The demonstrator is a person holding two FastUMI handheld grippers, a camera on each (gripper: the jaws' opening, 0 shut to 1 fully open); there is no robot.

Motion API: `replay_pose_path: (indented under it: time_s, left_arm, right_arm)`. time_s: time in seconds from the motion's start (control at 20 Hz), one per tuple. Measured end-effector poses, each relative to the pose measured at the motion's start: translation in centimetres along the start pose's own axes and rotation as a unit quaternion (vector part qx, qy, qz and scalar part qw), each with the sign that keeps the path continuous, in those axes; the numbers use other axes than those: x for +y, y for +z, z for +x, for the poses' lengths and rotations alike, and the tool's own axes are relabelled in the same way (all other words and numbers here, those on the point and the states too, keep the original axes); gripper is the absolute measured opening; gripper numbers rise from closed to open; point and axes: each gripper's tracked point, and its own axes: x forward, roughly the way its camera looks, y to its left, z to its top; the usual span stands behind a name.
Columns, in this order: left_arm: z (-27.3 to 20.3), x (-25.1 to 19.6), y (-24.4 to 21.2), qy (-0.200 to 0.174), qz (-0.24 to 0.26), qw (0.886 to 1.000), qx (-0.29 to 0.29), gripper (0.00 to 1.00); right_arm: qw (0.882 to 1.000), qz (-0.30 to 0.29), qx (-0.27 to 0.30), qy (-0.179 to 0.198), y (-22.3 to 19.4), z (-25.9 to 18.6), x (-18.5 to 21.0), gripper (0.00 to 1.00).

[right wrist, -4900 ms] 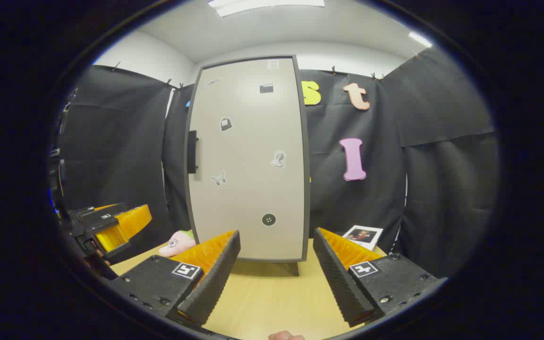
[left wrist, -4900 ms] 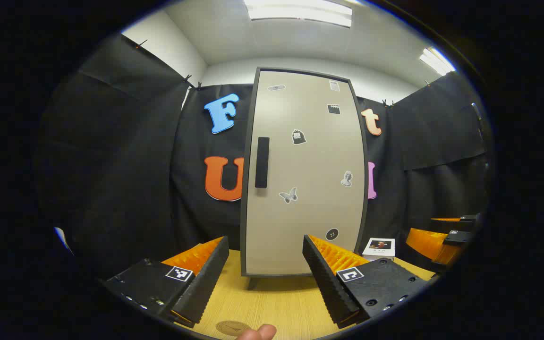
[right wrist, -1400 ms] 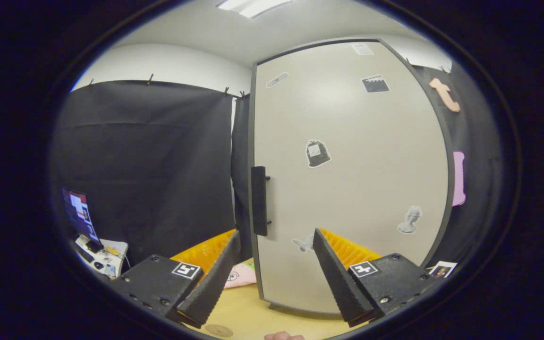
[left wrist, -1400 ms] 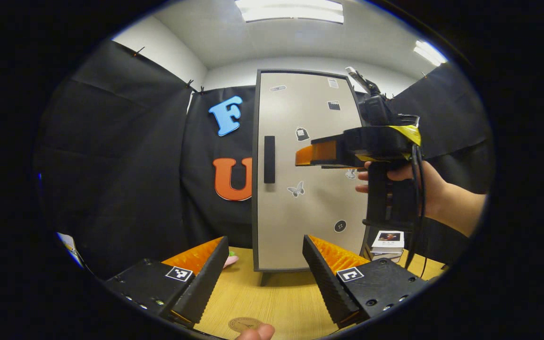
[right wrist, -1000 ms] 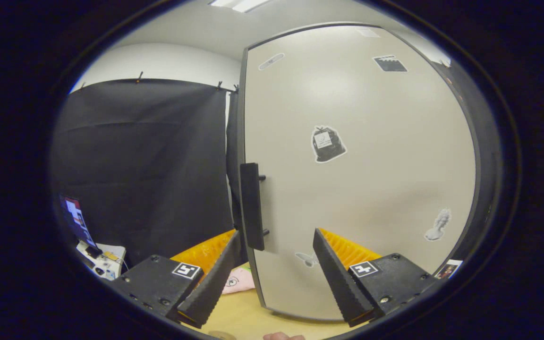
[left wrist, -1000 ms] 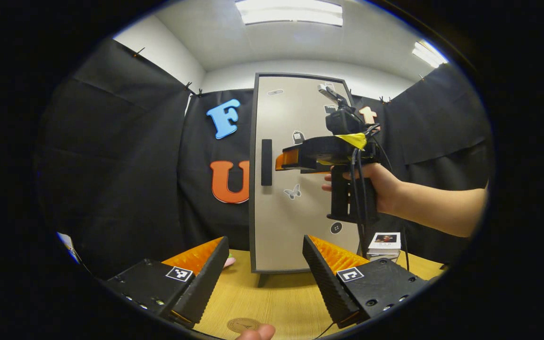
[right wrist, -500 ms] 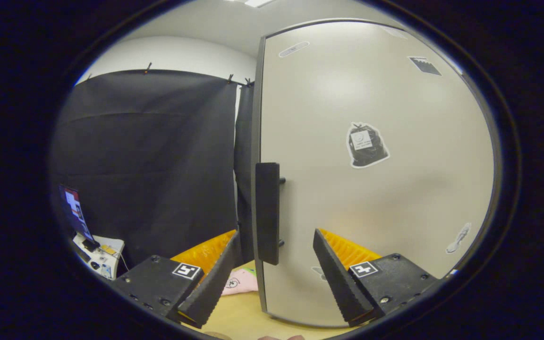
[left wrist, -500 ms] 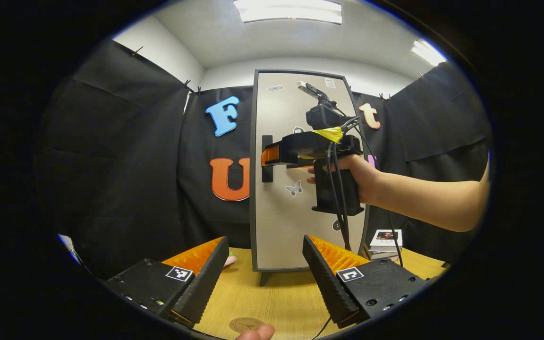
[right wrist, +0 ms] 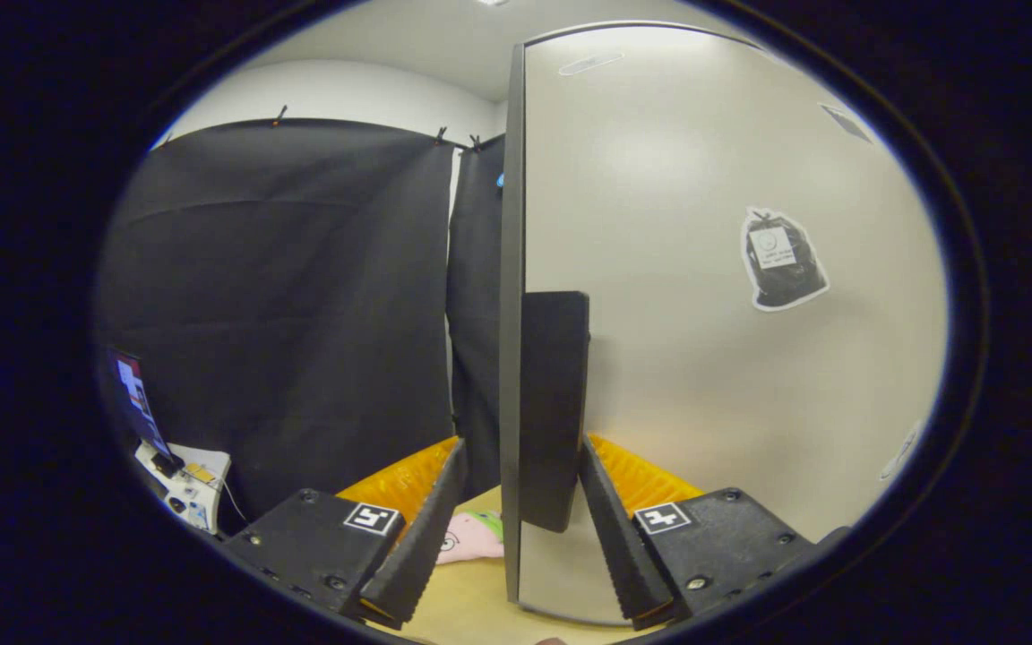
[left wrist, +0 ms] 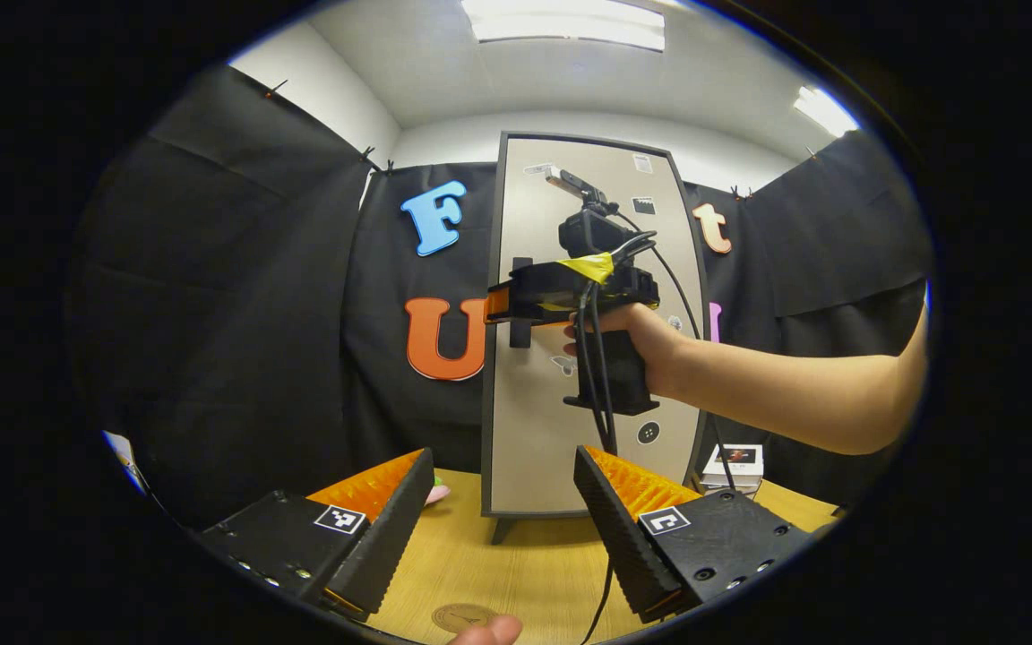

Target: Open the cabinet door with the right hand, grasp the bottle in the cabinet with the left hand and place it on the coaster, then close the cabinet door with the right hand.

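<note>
A tall beige cabinet [left wrist: 570, 430] stands on the wooden table, its door shut, so its inside is hidden. In the right gripper view the dark vertical door handle [right wrist: 552, 403] stands between the fingers of my right gripper [right wrist: 520, 448]; the right finger is close against it, and a gap remains on the left side. In the left gripper view a hand holds that right gripper [left wrist: 496, 305] at the handle [left wrist: 520, 333]. My left gripper [left wrist: 503, 528] hovers open and empty low in front of the cabinet. A round brown coaster [left wrist: 460, 616] lies on the table just below it.
A pink soft toy [right wrist: 471, 537] lies left of the cabinet's foot. A small picture box [left wrist: 735, 459] sits at the cabinet's right. The right gripper's cable [left wrist: 606, 573] hangs down over the table [left wrist: 516, 573]. A monitor [right wrist: 133, 394] stands far left.
My right gripper rose from table height and moved left to the door handle; its fingers now straddle the handle and have narrowed slightly. The left gripper has barely moved. The door stays shut.
</note>
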Motion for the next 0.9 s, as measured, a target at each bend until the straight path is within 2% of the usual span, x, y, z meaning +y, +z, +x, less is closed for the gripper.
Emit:
replay_pose_path:
  time_s: [0.1,0.25,0.45,0.6,0.7,0.9]
  left_arm:
    - [0.1,0.2,0.0,0.003,0.003,1.0,-0.004,0.95]
    - [0.0,0.1,0.5,-0.004,-0.004,1.0,-0.013,0.95]
    - [-0.1,0.2,0.5,-0.006,0.0,1.0,-0.02,0.95]
    - [-0.1,0.2,0.4,-0.012,-0.009,1.0,-0.021,0.95]
    - [0.0,0.2,0.4,-0.01,-0.008,1.0,-0.022,0.95]
    - [0.0,0.5,0.1,0.0,-0.002,1.0,-0.014,0.95]
  right_arm:
    - [1.0,0.001,-0.005,-0.014,0.0,0.0,-0.1,0.75]
    - [0.999,-0.006,-0.013,-0.03,-0.1,0.1,-0.6,0.7]
    - [0.998,-0.016,-0.01,-0.061,0.0,0.2,-1.8,0.38]
    - [0.998,-0.01,-0.011,-0.059,-0.1,0.2,-1.8,0.23]
    - [0.998,-0.015,-0.012,-0.067,-0.1,0.2,-1.9,0.2]
    - [0.998,-0.003,-0.006,-0.058,-0.2,-0.1,-1.7,0.19]
